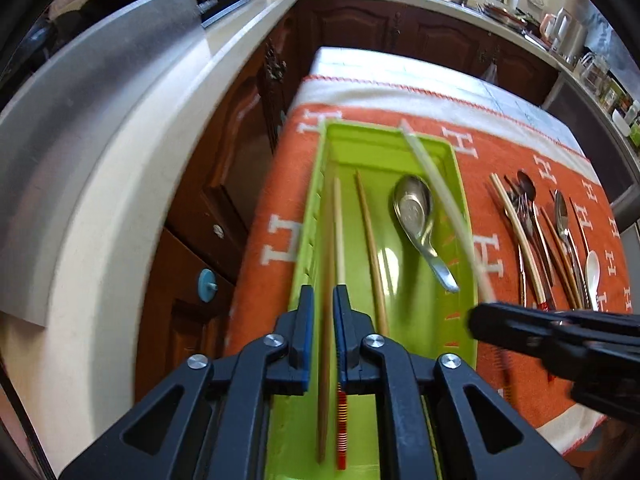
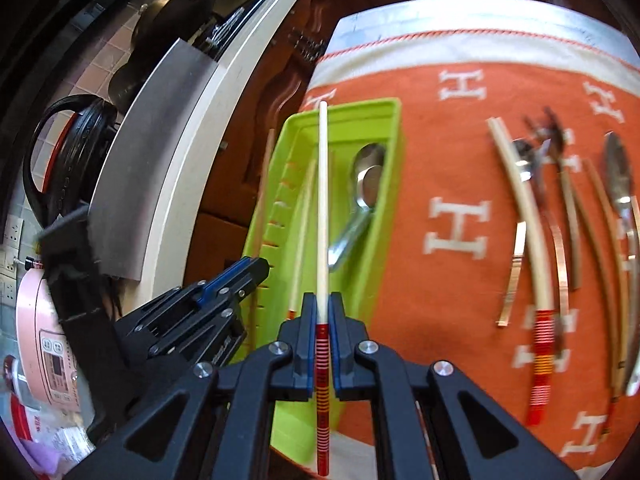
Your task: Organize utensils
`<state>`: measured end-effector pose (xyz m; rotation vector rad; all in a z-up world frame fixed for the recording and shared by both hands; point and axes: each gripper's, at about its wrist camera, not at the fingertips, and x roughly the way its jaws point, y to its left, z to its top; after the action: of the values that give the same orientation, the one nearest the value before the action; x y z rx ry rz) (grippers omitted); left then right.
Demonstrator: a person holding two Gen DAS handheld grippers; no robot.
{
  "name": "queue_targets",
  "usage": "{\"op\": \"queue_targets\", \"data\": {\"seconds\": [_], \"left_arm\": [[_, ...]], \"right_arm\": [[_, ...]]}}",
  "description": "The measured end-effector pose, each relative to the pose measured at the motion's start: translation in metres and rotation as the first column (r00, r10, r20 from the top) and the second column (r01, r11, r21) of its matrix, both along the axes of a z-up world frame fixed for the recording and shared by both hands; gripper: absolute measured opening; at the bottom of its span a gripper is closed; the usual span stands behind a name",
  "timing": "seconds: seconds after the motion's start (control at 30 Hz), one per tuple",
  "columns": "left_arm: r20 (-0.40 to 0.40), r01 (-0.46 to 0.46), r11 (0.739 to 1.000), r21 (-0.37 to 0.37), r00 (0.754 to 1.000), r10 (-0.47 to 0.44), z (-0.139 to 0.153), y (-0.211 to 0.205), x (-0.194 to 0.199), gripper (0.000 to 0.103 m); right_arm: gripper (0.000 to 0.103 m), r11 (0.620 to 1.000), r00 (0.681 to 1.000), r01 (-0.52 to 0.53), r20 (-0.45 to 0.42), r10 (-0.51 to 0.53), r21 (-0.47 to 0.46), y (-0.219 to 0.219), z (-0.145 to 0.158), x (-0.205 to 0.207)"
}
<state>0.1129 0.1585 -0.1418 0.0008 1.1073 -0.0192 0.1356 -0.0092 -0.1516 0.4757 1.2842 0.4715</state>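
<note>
A green utensil tray (image 1: 400,152) (image 2: 384,128) lies on an orange cloth. In it lie a metal soup spoon (image 1: 416,216) (image 2: 366,184), a brown chopstick (image 1: 370,252) and a cream chopstick with a red striped end (image 1: 339,232). My left gripper (image 1: 323,300) stands over the tray's left side with a brown chopstick (image 1: 326,340) between its jaws. My right gripper (image 2: 322,304) is shut on a cream chopstick with a red striped end (image 2: 322,200), held over the tray. That chopstick also shows in the left wrist view (image 1: 440,200), as does the right gripper (image 1: 480,316).
Several loose utensils lie on the cloth (image 2: 452,152) to the right of the tray: chopsticks (image 2: 524,208), metal spoons (image 1: 562,212), forks and a white spoon (image 1: 592,272). A kitchen counter (image 1: 132,152) with wooden cabinets runs along the left. A pink cooker (image 2: 44,352) stands at far left.
</note>
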Motion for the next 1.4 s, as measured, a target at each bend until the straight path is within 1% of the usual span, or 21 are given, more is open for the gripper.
{"op": "queue_targets", "data": {"seconds": [0.03,0.07,0.1,0.23,0.37,0.47,0.63,0.8,0.93,1.0,1.27,1.37,1.4], "left_arm": [[0.012,-0.004,1.0,0.009,1.0,0.004,0.004,0.001,-0.001,0.015],[0.021,-0.007,1.0,0.017,1.0,0.007,0.008,0.002,-0.001,0.017],[0.036,-0.013,0.999,0.031,0.999,0.012,0.013,0.003,-0.002,0.017],[0.053,-0.023,0.999,0.03,0.998,0.021,0.023,0.004,-0.002,0.017],[0.062,-0.006,1.0,0.03,0.998,0.004,0.027,-0.001,-0.002,0.017],[0.073,0.019,1.0,0.023,0.997,-0.02,0.031,-0.009,-0.005,0.017],[0.08,0.06,0.998,-0.003,0.995,-0.059,0.036,-0.026,-0.007,0.017],[0.07,0.123,0.991,-0.056,0.99,-0.119,0.034,-0.053,-0.013,0.017],[0.066,0.178,0.978,-0.108,0.983,-0.172,0.03,-0.079,-0.02,0.017],[0.067,0.205,0.97,-0.135,0.978,-0.197,0.03,-0.093,-0.023,0.017],[0.067,0.24,0.954,-0.181,0.97,-0.232,0.028,-0.129,-0.024,0.017],[0.048,0.246,0.944,-0.218,0.969,-0.242,0.021,-0.14,-0.021,0.017],[0.04,0.25,0.94,-0.233,0.968,-0.248,0.018,-0.144,-0.019,0.015]], "right_arm": [[0.007,1.0,1.0,0.0,-0.005,0.0,0.01,0.004,-0.002,0.003],[0.009,1.0,1.0,0.0,-0.016,0.001,0.025,0.006,-0.003,0.005],[0.01,0.999,1.0,-0.007,-0.025,0.008,0.035,0.009,-0.004,0.004],[0.01,0.999,1.0,-0.029,-0.007,0.029,0.027,0.012,0.001,-0.003],[0.01,0.999,0.999,-0.032,0.0,0.032,0.025,0.007,0.003,-0.009],[0.01,0.999,0.999,-0.032,0.008,0.032,-0.002,-0.002,0.003,-0.013],[0.01,0.994,0.997,-0.034,0.061,0.04,-0.1,-0.019,0.008,-0.023],[0.009,0.98,0.992,-0.01,0.123,0.035,-0.197,-0.046,0.016,-0.036],[0.009,0.969,0.988,0.037,0.155,0.002,-0.246,-0.075,0.018,-0.05],[0.009,0.965,0.987,0.064,0.162,-0.023,-0.253,-0.091,0.017,-0.057],[0.009,0.945,0.969,0.201,0.192,-0.154,-0.257,-0.163,0.01,-0.08],[0.009,0.941,0.964,0.232,0.188,-0.189,-0.247,-0.181,0.005,-0.083],[0.009,0.939,0.962,0.242,0.187,-0.2,-0.244,-0.188,0.002,-0.084]]}}
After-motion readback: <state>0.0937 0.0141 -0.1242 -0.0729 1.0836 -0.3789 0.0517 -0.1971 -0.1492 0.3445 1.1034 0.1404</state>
